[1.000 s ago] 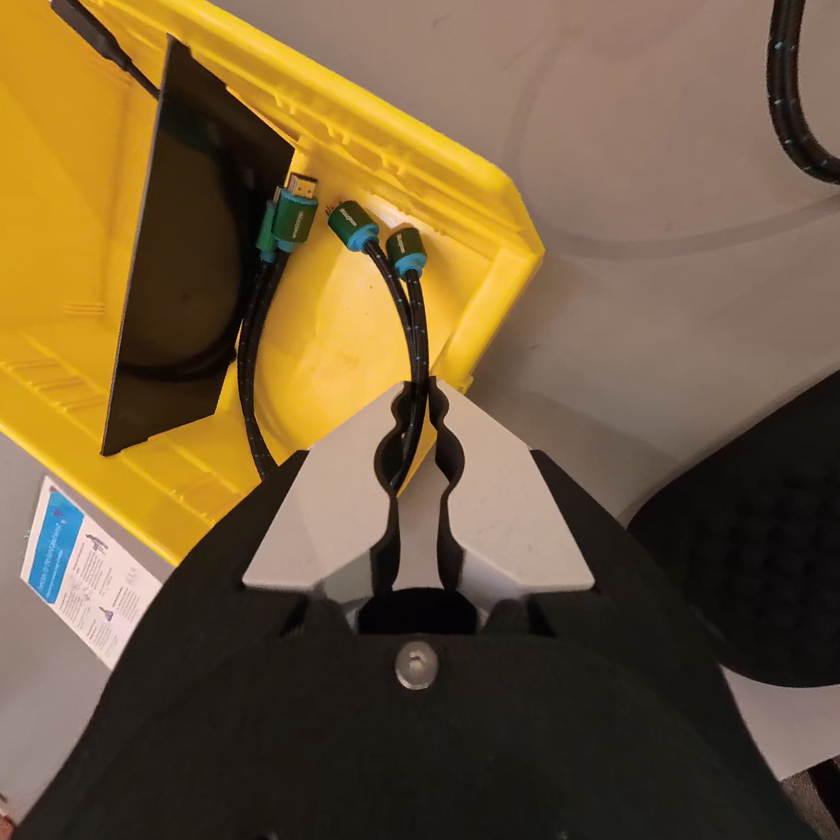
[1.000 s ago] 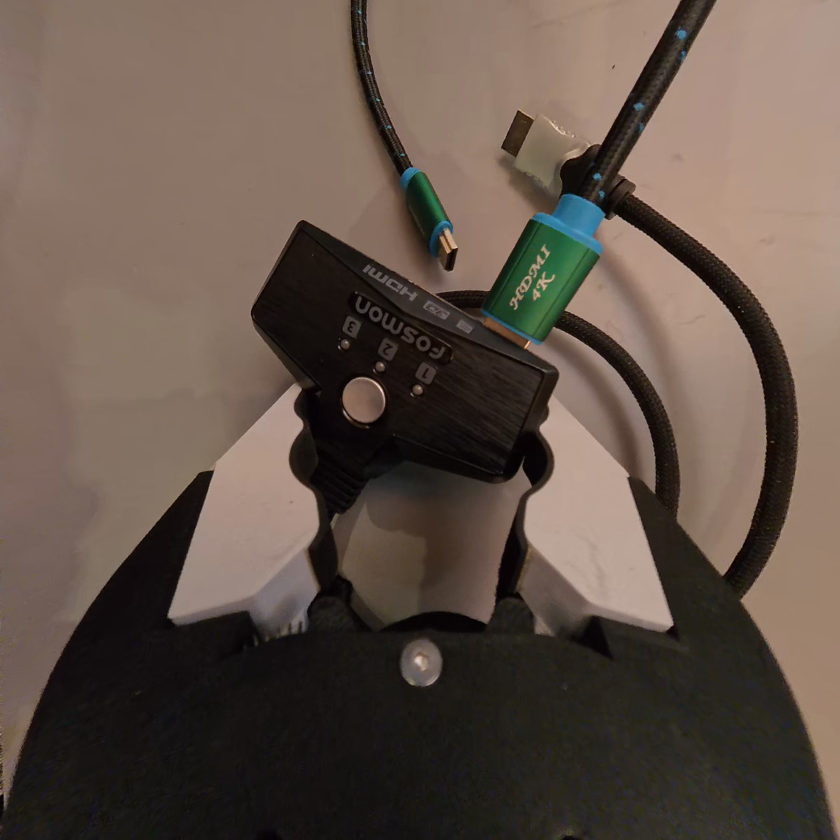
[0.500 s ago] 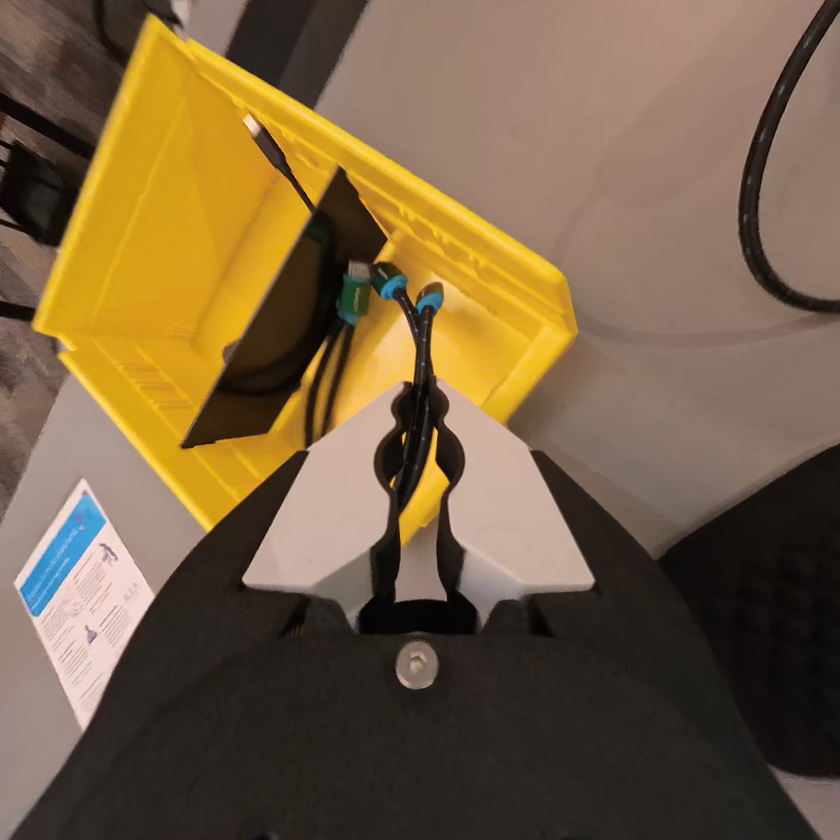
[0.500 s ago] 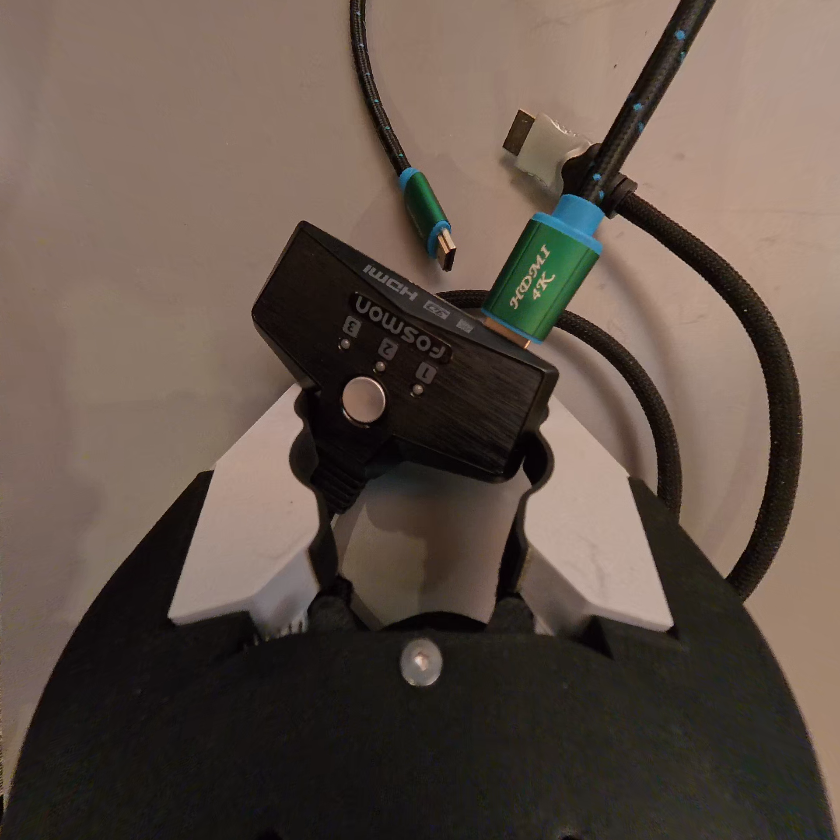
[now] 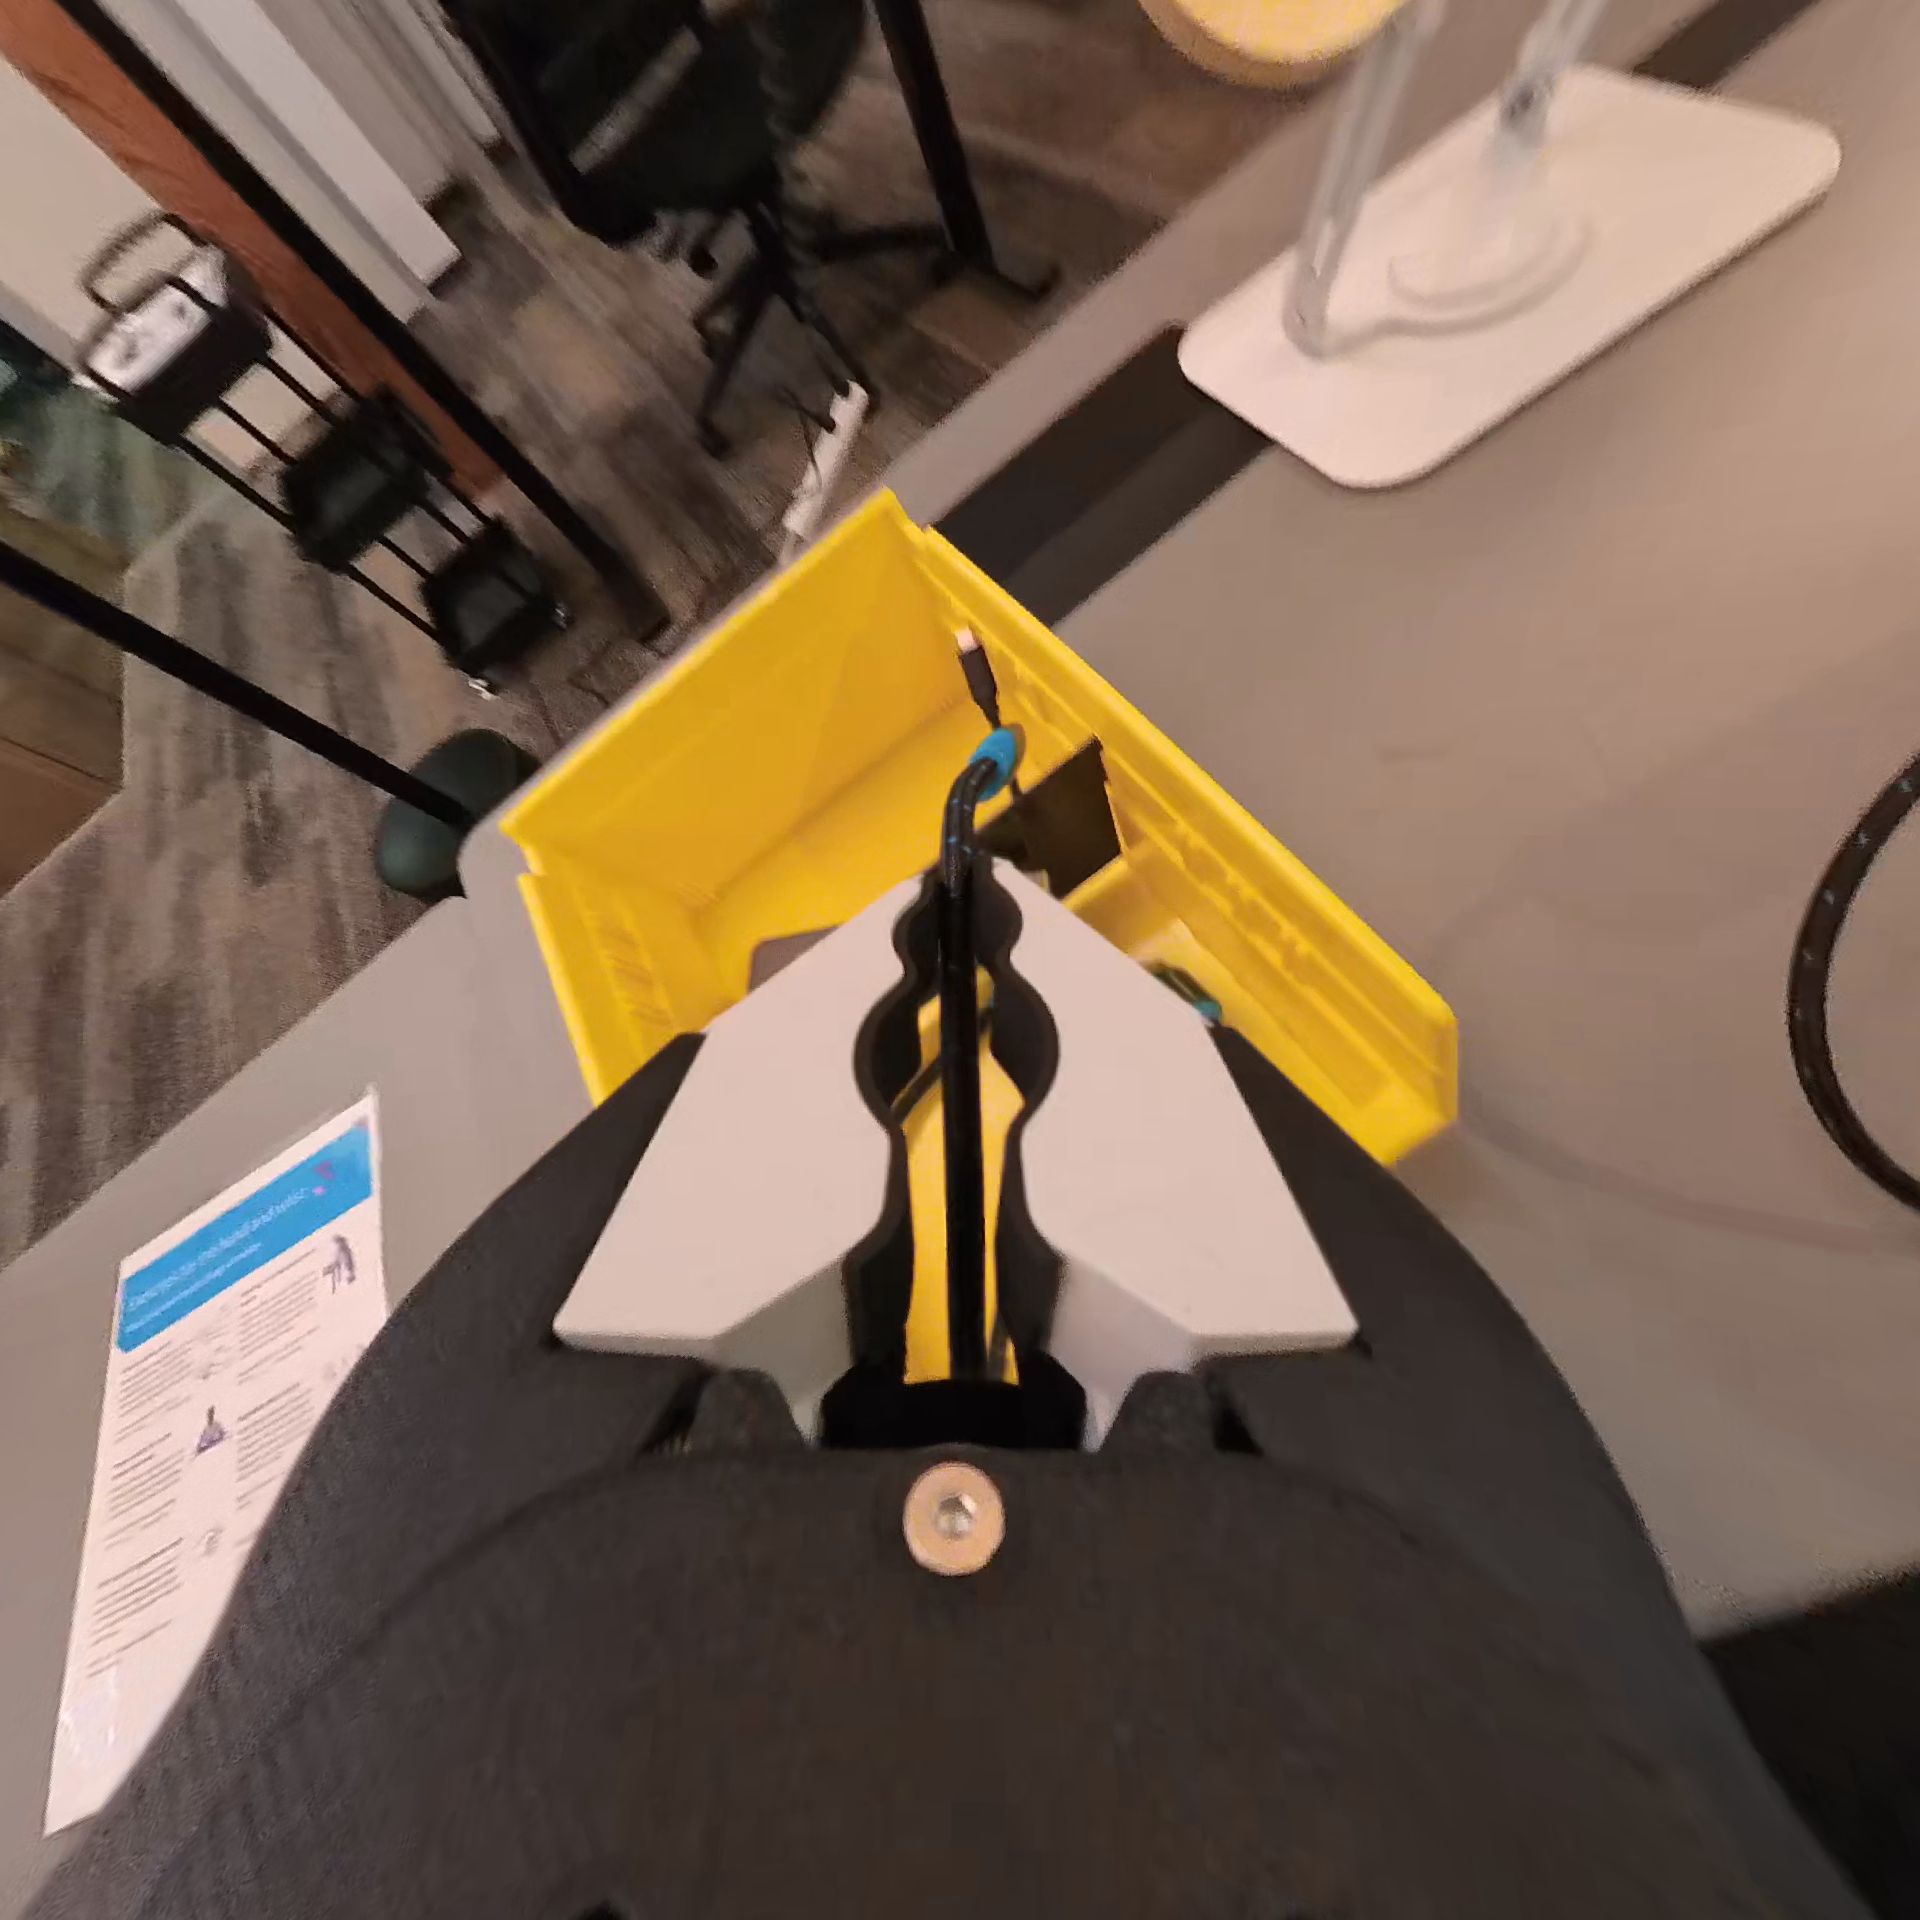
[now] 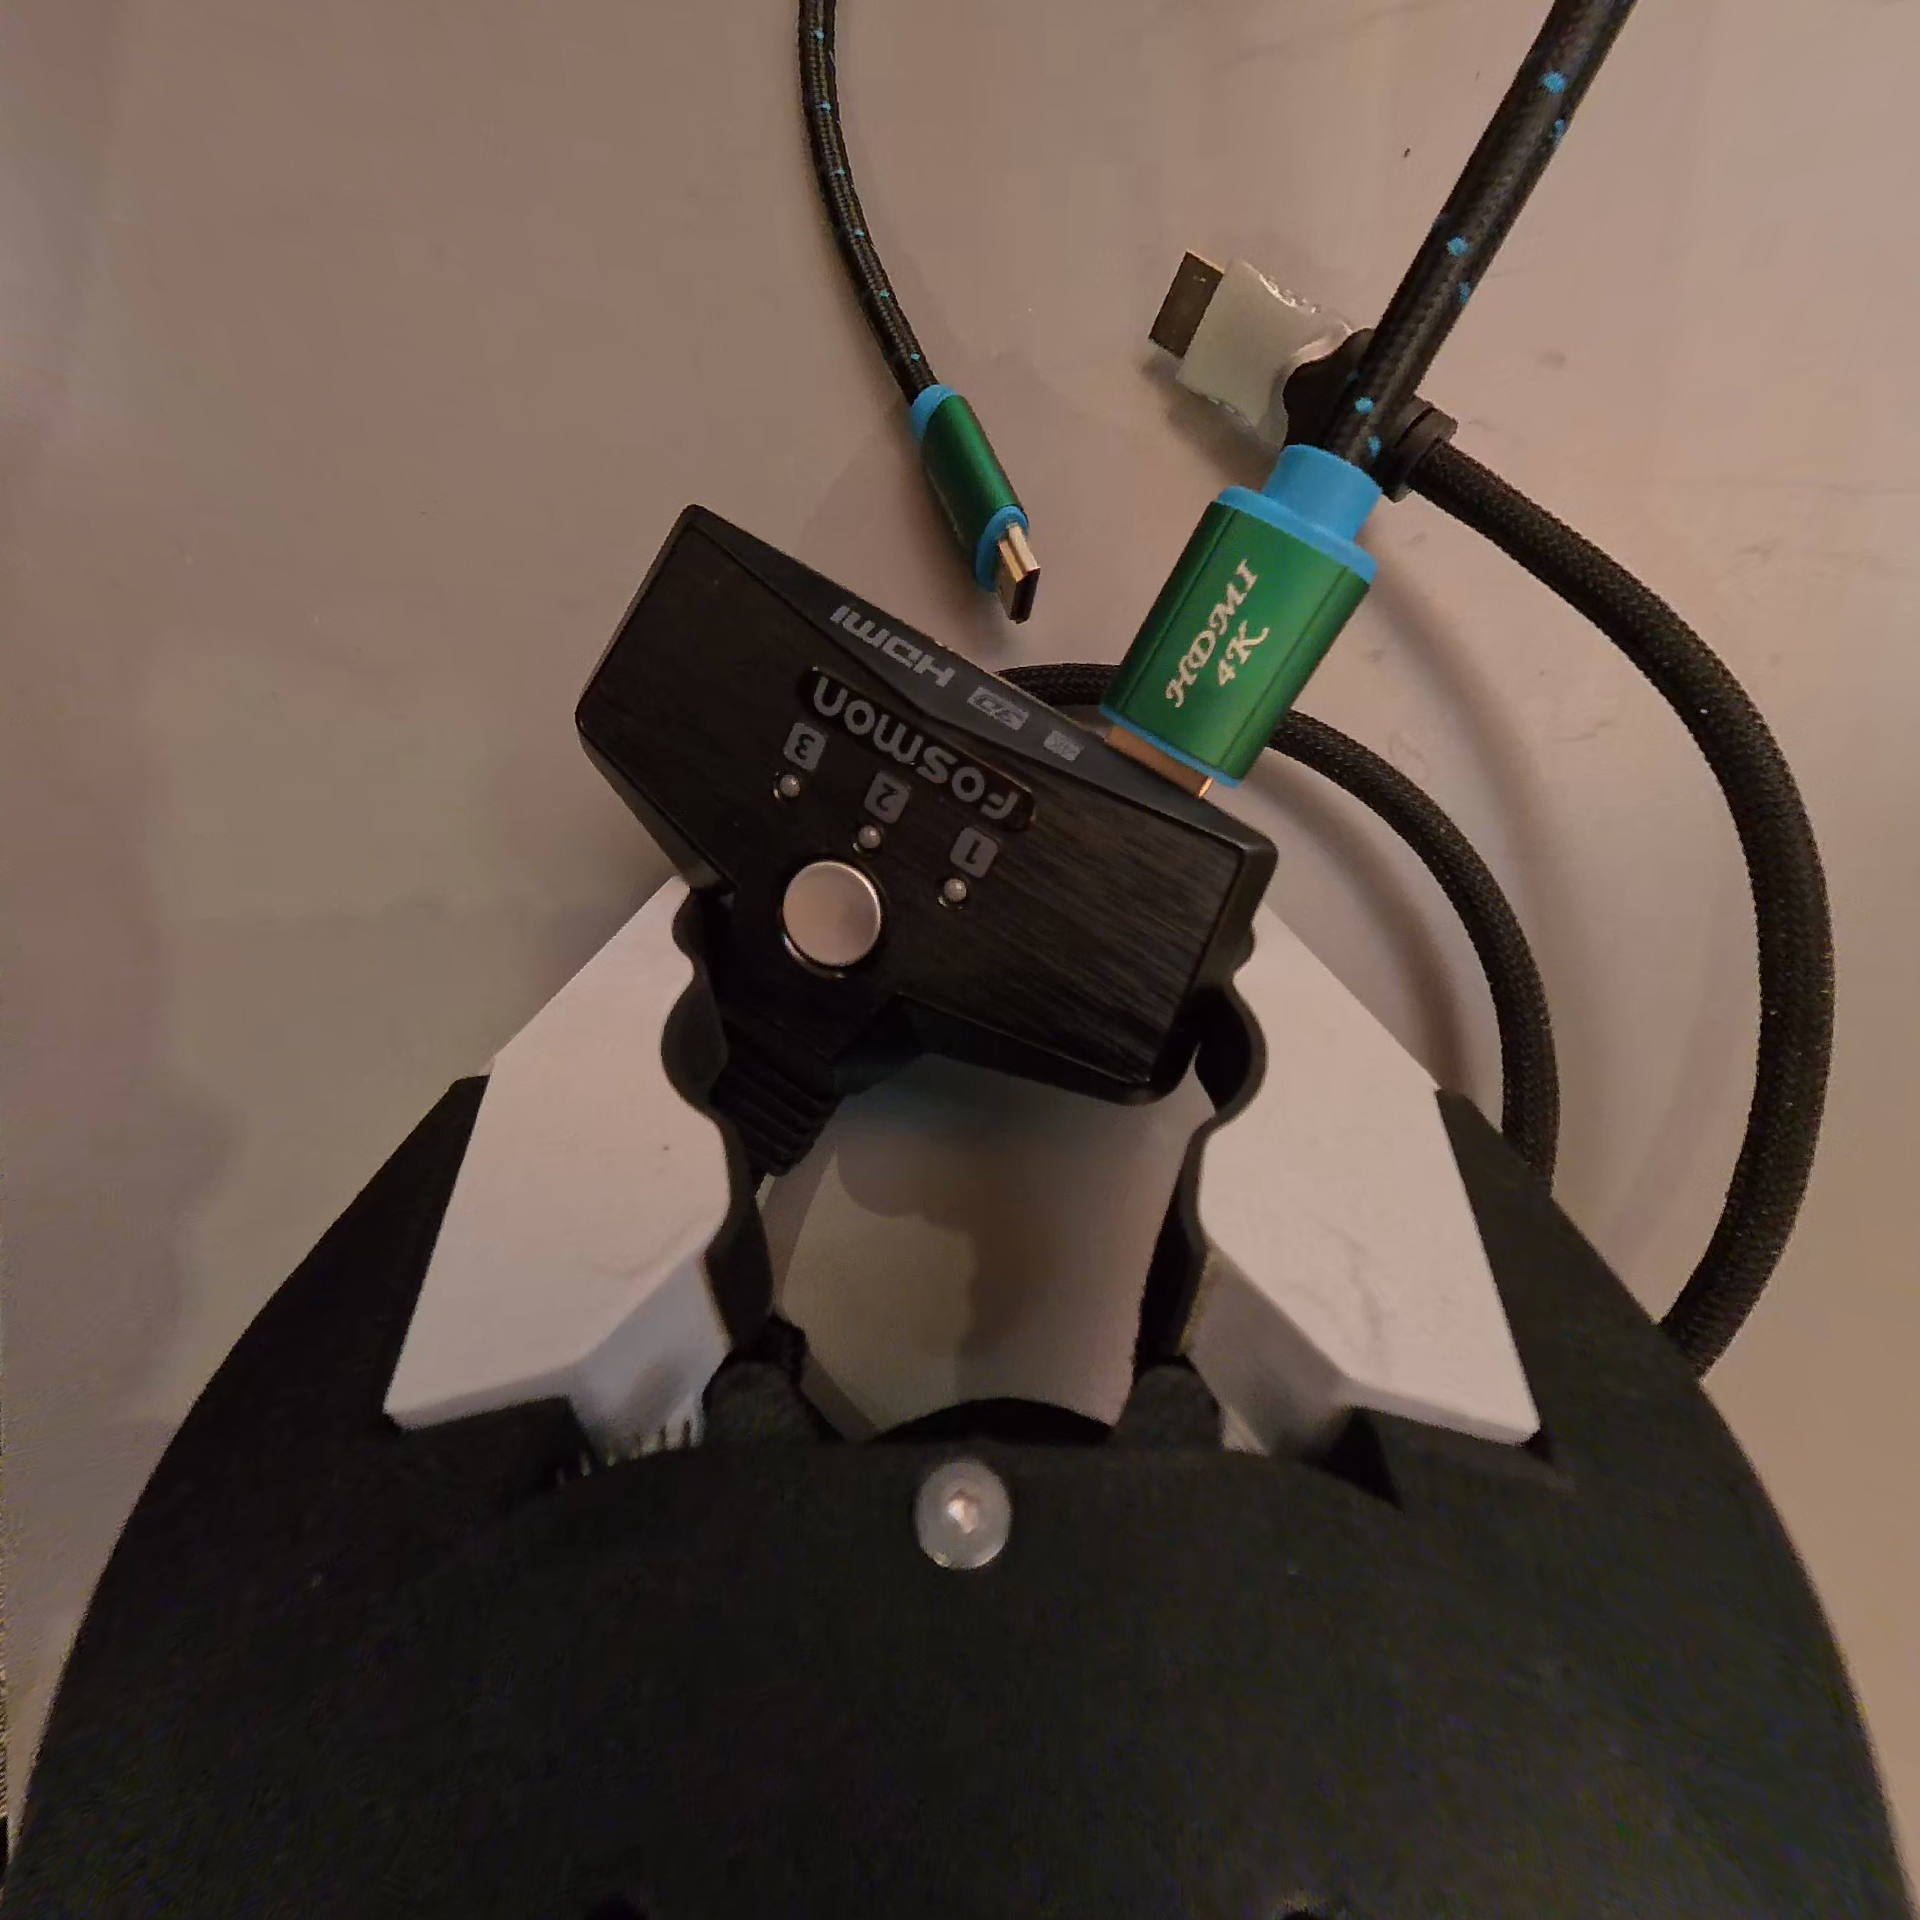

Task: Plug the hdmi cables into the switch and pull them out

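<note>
Your left gripper [image 5: 961,904] is above the yellow bin [image 5: 727,790], pinching a braided HDMI cable [image 5: 961,1091]. Your right gripper [image 6: 961,997] clamps the black switch [image 6: 914,810] over the table [image 6: 312,416]; green plug [image 6: 1236,644] seated in it, smaller plug [image 6: 971,499] lying loose just beyond.

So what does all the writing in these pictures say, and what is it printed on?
I don't copy out writing; here is what bears it.
The black switch: white print on its top face.
The large green plug in the switch: pale lettering along its side.
The paper sheet with a blue header, on the table: print too small and blurred to read.
The small green plug and black braided cable: no writing visible.
</note>
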### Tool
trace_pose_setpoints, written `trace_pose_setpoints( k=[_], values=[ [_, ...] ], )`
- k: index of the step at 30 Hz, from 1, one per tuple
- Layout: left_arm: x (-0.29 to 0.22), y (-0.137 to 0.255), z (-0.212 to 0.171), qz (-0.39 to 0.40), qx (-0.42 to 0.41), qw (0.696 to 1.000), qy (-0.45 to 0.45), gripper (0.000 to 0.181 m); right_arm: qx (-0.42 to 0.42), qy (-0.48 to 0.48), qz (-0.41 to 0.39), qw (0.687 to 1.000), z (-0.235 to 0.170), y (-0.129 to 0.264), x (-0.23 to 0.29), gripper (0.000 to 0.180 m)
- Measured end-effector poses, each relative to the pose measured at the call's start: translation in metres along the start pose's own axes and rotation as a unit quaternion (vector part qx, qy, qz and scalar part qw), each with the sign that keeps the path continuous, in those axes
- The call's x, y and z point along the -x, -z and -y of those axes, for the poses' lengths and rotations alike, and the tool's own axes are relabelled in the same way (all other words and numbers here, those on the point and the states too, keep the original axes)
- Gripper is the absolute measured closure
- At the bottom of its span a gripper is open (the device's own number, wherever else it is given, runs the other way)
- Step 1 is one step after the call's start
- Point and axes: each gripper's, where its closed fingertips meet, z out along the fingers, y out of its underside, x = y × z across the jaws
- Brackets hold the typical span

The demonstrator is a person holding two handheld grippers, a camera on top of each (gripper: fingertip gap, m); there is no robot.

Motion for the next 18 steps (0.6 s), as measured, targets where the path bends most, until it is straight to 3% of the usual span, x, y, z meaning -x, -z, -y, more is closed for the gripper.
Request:
trace_pose_setpoints(
  k=[1,8,18],
  values=[
    [0.006,0.002,0.004,0.020,-0.013,1.000,0.001,0.177,0.000,0.000,0.000,1.000,0.000,0.000,0.000,0.087],
    [0.034,0.031,0.038,0.095,-0.098,0.990,0.024,0.176,-0.002,-0.001,0.001,1.000,0.000,0.000,0.000,0.087],
    [0.030,0.075,0.089,0.124,-0.165,0.978,-0.010,0.176,-0.010,-0.006,0.000,1.000,0.002,0.001,-0.001,0.087]
  ],
)
